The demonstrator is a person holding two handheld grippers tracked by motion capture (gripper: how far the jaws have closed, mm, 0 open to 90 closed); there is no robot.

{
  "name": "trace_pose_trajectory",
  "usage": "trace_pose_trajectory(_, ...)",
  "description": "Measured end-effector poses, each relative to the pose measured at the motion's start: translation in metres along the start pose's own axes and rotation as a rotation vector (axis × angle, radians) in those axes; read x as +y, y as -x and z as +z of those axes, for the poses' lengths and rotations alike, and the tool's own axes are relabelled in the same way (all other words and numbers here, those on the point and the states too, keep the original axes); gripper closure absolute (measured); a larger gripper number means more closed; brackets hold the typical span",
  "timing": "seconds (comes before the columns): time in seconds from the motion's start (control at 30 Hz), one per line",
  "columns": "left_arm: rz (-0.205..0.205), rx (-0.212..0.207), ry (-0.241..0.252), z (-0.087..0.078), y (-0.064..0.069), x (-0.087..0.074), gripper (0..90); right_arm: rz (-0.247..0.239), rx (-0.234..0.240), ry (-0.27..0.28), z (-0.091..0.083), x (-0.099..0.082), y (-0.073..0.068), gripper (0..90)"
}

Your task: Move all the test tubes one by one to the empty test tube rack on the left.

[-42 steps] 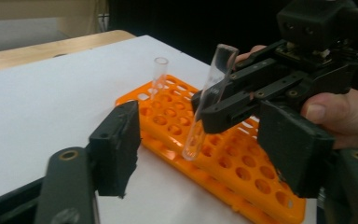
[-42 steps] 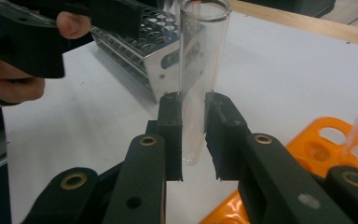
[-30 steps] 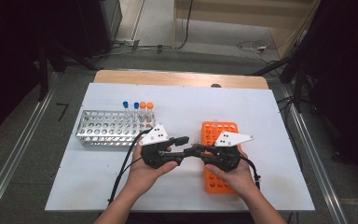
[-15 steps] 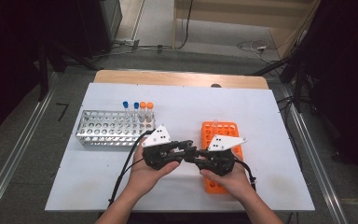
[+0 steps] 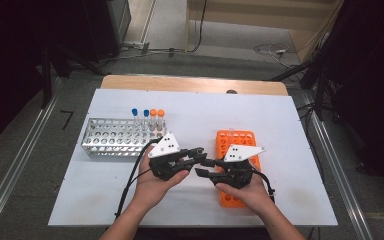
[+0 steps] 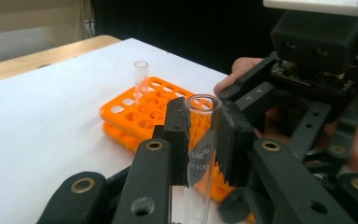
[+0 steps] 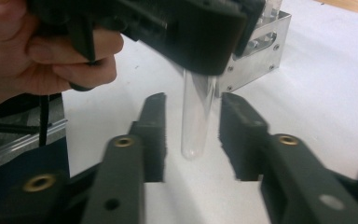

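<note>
White sheeting is covering the worktop, with a bare wooden strip showing along its far edge and dark floor lying around it. Two hands are meeting near the middle of the sheet.

Left gripper: its jaws are clenching a clear glass test tube with an open top just below the rim, both toothed pads pressing on the glass. The tube is standing roughly upright in the left gripper view, faint print showing on its wall.

Right gripper: its jaws have just been opening and are now standing released, one on each side of the tube's rounded bottom end without touching it, as the right gripper view is showing. The tube is hanging above the sheet, between the two grippers.

An orange plastic tube rack is sitting under the right hand, with one clear uncapped tube standing in a far hole. A silver metal tube rack is lying well to the left, carrying two blue-capped tubes and two orange-capped tubes at its right end.
</note>
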State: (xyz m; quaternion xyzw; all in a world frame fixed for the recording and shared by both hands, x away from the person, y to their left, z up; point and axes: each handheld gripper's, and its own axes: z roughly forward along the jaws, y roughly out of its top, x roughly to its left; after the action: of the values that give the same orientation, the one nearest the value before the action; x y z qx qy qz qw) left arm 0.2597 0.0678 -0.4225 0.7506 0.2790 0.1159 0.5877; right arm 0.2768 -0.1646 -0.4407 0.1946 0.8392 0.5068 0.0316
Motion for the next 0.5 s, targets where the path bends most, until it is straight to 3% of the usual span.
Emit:
trace_pose_trajectory(0.33,-0.021,0.061,0.026,-0.018,-0.018,0.003,76.7,0.010,-0.020,0.031,-0.011,0.003,0.010,20.8)
trace_pose_trajectory(0.5,-0.038,0.098,0.037,-0.028,-0.028,0.004,76.8,0.016,-0.055,0.043,-0.020,0.004,0.017,6.5)
